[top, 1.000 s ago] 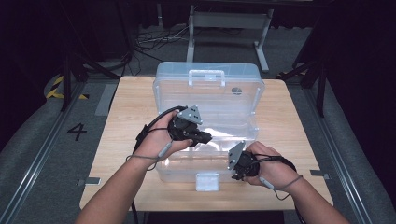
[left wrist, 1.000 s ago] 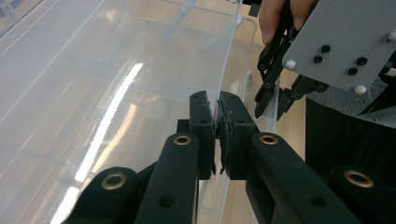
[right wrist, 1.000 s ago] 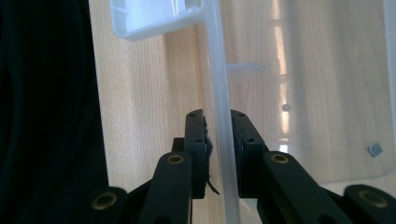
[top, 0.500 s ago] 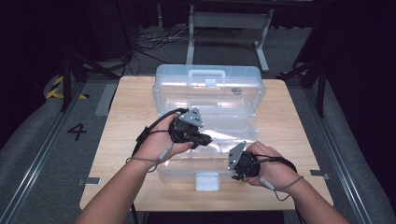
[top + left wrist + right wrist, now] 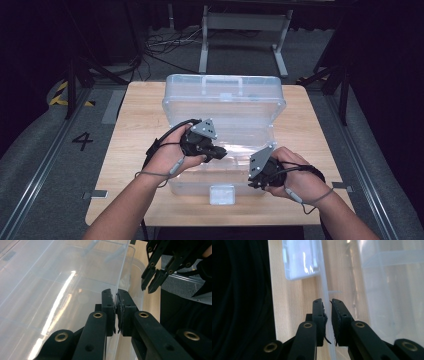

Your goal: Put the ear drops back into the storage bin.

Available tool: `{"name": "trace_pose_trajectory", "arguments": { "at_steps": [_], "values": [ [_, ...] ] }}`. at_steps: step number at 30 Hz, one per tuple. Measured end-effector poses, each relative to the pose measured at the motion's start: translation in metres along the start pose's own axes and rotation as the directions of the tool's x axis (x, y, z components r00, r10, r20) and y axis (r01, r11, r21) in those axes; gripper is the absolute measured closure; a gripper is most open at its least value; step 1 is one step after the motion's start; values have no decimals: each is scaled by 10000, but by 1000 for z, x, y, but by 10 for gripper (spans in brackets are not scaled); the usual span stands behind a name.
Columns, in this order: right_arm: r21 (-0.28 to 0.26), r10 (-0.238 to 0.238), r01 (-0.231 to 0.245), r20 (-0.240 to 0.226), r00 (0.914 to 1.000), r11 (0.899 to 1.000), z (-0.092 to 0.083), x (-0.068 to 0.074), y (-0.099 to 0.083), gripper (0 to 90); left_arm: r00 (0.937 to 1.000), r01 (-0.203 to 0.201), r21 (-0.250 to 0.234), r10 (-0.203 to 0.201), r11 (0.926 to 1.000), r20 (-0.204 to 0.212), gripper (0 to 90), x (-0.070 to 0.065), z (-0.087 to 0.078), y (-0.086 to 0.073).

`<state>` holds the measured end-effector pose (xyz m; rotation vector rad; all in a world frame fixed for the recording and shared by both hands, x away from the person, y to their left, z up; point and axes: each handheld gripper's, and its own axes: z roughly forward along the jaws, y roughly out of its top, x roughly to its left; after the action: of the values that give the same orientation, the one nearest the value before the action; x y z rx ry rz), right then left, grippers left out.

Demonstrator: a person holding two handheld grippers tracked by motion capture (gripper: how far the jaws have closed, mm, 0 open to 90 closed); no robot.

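The clear plastic box (image 5: 222, 135) sits mid-desk, light, stiff and slick, best held at its thin rim, where the left gripper (image 5: 116, 303) at 9 o'clock is clamped and the right gripper (image 5: 327, 307), at 4 o'clock, has just been closing its jaws.

Your box (image 5: 225, 107) is clear, colourless plastic with a frosted white latch (image 5: 222, 194). Table (image 5: 135, 135) is pale wood grain. Your grippers are black, brass rivets, grey top plates. Floor marking: black-yellow stripes (image 5: 60, 95).
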<state>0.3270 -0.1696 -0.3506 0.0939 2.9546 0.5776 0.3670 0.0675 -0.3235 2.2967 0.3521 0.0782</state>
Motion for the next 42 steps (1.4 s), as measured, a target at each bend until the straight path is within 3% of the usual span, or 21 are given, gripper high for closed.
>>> {"name": "trace_pose_trajectory", "arguments": {
  "at_steps": [3,11,18,21,24,29,32,33,34,36,37,40,41,42],
  "values": [
    [-100,0,0,19,10000,9999,-3,0,0,852,10000,9,-53,-9,10000,2,851,-1,0,-1],
    [-1401,319,-316,-1,9995,9896,-24,-1,-4,900,9999,-3,-11,2,10000,-142,849,-3,0,0],
    [-2135,886,-811,259,9957,9736,-39,-2,-10,900,9999,68,4,-68,10000,-97,849,-2,1,0],
    [-2634,1307,-1126,523,9900,9581,-47,-5,-15,900,9999,65,3,-65,10000,-115,849,-3,1,0],
    [-3274,1920,-1589,710,9788,9314,-54,-8,-21,900,9999,58,6,-58,10000,-138,848,-3,1,0],
    [-4290,2925,-2305,837,9526,8734,-65,-16,-33,900,9999,42,7,-42,10000,-166,848,-3,0,0],
    [-4922,3533,-2651,939,9308,8292,-71,-21,-41,900,9997,24,27,-23,10000,-239,847,-4,0,-1],
    [-4922,3533,-2651,939,9308,8292,-71,-21,-41,900,9997,24,27,-23,10000,-239,847,-4,0,-1],
    [-5280,3839,-2783,996,9180,8024,-73,-24,-44,900,9997,24,21,-24,10000,-259,847,-4,0,-1],
    [-5754,4223,-2970,938,9016,7620,-74,-28,-49,900,9996,28,-3,-28,10000,-288,847,-5,0,-2],
    [-6059,4527,-3119,902,8871,7319,-75,-31,-53,900,9996,41,1,-41,10000,-295,846,-6,0,-2],
    [-6536,4939,-3284,802,8658,6819,-75,-36,-60,900,9991,-22,24,23,10000,-424,845,-7,1,-2],
    [-6536,4939,-3284,802,8658,6819,-75,-36,-60,900,9991,-22,24,23,10000,-424,844,-7,1,-2],
    [-6711,5144,-3398,724,8545,6589,-74,-39,-62,900,9989,-13,19,14,10000,-477,844,-8,1,-2]
  ]
}}
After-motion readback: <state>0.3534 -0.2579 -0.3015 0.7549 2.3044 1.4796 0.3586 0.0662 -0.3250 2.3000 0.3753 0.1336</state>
